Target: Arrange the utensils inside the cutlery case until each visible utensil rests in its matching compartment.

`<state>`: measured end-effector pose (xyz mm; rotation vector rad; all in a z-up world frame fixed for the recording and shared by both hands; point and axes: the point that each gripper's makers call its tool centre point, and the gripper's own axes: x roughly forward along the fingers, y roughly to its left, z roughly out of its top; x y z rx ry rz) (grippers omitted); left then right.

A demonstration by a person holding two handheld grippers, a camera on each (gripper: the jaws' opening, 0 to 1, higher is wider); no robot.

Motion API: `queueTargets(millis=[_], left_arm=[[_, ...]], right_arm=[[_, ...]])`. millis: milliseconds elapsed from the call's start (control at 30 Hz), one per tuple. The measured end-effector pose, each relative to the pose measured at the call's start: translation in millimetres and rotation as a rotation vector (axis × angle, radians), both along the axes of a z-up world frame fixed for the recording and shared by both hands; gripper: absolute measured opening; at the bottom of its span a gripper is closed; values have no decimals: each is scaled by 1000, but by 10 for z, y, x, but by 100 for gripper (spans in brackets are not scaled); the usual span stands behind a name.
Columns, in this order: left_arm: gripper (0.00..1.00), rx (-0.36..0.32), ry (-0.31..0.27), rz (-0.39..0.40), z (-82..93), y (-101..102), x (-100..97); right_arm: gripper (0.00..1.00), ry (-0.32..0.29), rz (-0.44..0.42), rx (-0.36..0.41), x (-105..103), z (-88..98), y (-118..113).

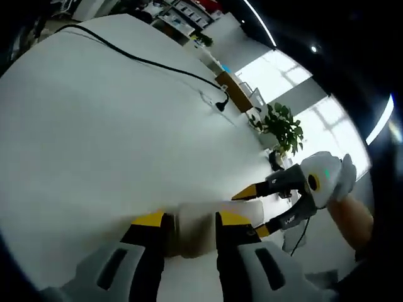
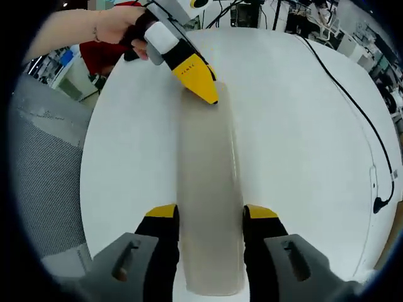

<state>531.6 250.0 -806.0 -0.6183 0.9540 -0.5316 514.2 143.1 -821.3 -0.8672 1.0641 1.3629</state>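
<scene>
While my right gripper (image 2: 209,217) clamps the near end of the long translucent whitish cutlery case (image 2: 208,189) between yellow-tipped jaws, my left gripper (image 1: 192,221) closes on the opposite end — both grip it from either side. It lies lengthwise on the white round table (image 2: 296,138), a black cable (image 2: 352,107) beside it.

Yellow-tipped black claw (image 2: 211,217), grey housing; bracelet on wrist.

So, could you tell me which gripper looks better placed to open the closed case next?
Probably the right gripper: its jaws straddle one end of the cutlery case squarely. The left gripper only meets the far end.
</scene>
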Motion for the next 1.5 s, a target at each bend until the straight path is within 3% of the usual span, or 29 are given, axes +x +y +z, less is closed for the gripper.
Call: queueTargets(millis=[200,433,500,533,600,667,767,867,967,1033,1067,1100,1167,1300,1400,1500], left_arm=[[26,12,6,3,-31,9,5],[26,44,-8,-29,-17,-33,4],[26,43,-8,-27,-14,-26,-9],[26,48,-14,-24,-5,-2,-17],[26,63,-41,-5,16,76,-1],[25,63,-49,19,39,148,12],[22,73,-62,37,88,210,61],[15,73,-78,28,185,174,83],[1,179,-130,-93,216,137,42],[0,241,-157,-154,220,88,34],[0,263,-131,-209,202,17,-37],[0,288,-119,-234,197,-12,-81],[0,342,-179,-283,244,-92,-67],[0,456,-186,-415,185,-211,-124],[0,475,-155,-462,104,-324,-161],[0,536,-205,-483,125,-353,-68]], right_arm=[[38,32,-21,7,15,-8,-68],[39,26,0,34,19,14,-138],[38,22,0,44,-1,90,-203],[39,24,-17,104,-28,191,-195],[41,31,-73,154,-49,364,-335],[36,21,-122,189,-22,483,-528],[37,-43,-201,180,103,551,-833],[28,-77,-246,187,80,608,-982],[10,-70,-271,187,-16,584,-997],[0,-76,-263,166,-76,539,-992],[0,-59,-274,111,-139,494,-1063],[0,-73,-279,137,-114,472,-994],[0,-55,-285,109,-165,433,-966],[0,-59,-261,55,-183,365,-939],[0,-58,-245,24,-181,319,-916],[0,-67,-233,-20,-161,279,-921]])
